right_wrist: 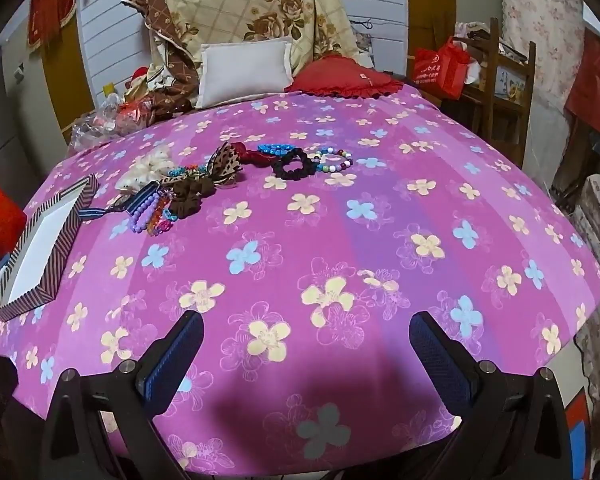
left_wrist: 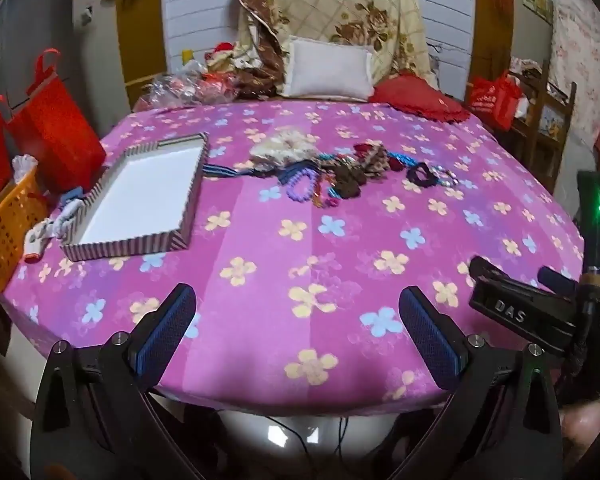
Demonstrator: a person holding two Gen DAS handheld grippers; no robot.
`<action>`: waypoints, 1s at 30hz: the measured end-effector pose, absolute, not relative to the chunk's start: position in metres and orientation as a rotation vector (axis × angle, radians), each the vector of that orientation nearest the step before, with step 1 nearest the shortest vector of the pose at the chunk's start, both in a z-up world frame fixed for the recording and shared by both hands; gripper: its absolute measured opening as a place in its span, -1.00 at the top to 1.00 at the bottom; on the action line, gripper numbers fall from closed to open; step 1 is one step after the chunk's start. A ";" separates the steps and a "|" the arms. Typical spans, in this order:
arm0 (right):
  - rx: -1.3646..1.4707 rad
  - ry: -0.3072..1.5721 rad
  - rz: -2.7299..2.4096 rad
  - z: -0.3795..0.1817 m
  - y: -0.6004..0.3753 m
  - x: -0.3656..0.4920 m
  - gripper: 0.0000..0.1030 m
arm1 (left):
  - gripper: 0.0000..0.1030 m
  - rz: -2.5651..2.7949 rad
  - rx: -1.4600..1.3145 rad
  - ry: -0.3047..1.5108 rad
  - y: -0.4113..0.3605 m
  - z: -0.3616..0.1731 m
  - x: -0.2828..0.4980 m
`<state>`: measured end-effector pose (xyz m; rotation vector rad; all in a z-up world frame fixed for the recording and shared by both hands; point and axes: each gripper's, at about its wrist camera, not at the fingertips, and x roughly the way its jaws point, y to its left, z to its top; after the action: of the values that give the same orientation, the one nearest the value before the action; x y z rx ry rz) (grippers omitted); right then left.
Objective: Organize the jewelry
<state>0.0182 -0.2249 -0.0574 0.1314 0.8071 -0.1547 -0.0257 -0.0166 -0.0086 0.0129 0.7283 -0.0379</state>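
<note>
Jewelry: the jewelry pile (right_wrist: pixel 204 184) lies strewn mid-bed on the purple flowered sheet (right_wrist: pixel 340 240), with bead bracelets, scrunchies and a bow all tangled.
Striped box (left_wrist: pixel 140 196): it sits to the left of the pile, close beside it, its white floor bare.
My left gripper (left_wrist: pixel 298 320): jaws spread wide, nothing between them, hovering at the near edge.
My right gripper (right_wrist: pixel 306 346): likewise gaping and empty, well short of the pile.
Progress: I judge nothing sorted yet.
Left to do: every piece awaits moving, presumably into the box.
</note>
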 end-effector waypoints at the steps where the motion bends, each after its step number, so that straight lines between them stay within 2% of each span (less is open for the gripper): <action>1: 0.131 0.807 -0.154 -0.057 -0.226 0.019 -0.99 | -0.98 -0.043 0.022 0.733 -0.019 -0.010 -0.026; 18: 0.109 0.808 -0.132 -0.057 -0.216 0.023 -0.99 | -0.98 -0.111 0.103 0.705 -0.035 0.000 -0.036; 25: 0.074 0.833 -0.128 -0.063 -0.212 0.030 -0.99 | -0.98 -0.057 0.090 0.700 -0.018 -0.001 -0.024; 30: 0.052 0.830 -0.102 -0.061 -0.211 0.047 -0.99 | -0.98 0.053 0.106 0.722 0.015 -0.001 0.012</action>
<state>0.0467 -0.2111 -0.0607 0.0520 0.8300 -0.1023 0.0122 0.0153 -0.0005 0.1063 0.7221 0.0525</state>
